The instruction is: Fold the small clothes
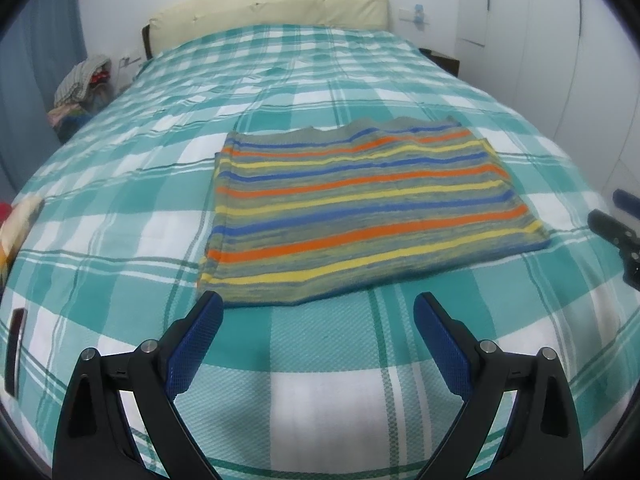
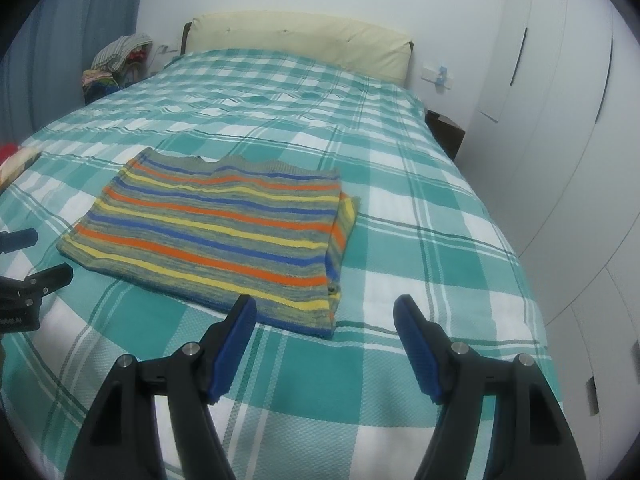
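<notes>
A striped knit garment [image 1: 360, 204], orange, yellow, blue and grey, lies folded flat on the teal-and-white checked bed cover [image 1: 320, 360]. It also shows in the right wrist view [image 2: 224, 232], with a folded-under layer showing along its right edge. My left gripper [image 1: 318, 308] is open and empty, just short of the garment's near edge. My right gripper [image 2: 325, 310] is open and empty, at the garment's near right corner. The right gripper's tip shows at the right edge of the left wrist view [image 1: 616, 232]; the left gripper's tip shows at the left of the right wrist view [image 2: 36, 280].
A cream headboard [image 2: 300, 40] stands at the far end of the bed. A pile of clothes [image 2: 116, 60] sits beside the bed at the far left. White wardrobe doors [image 2: 560, 120] line the right side. Another cloth item [image 1: 20, 216] lies at the bed's left edge.
</notes>
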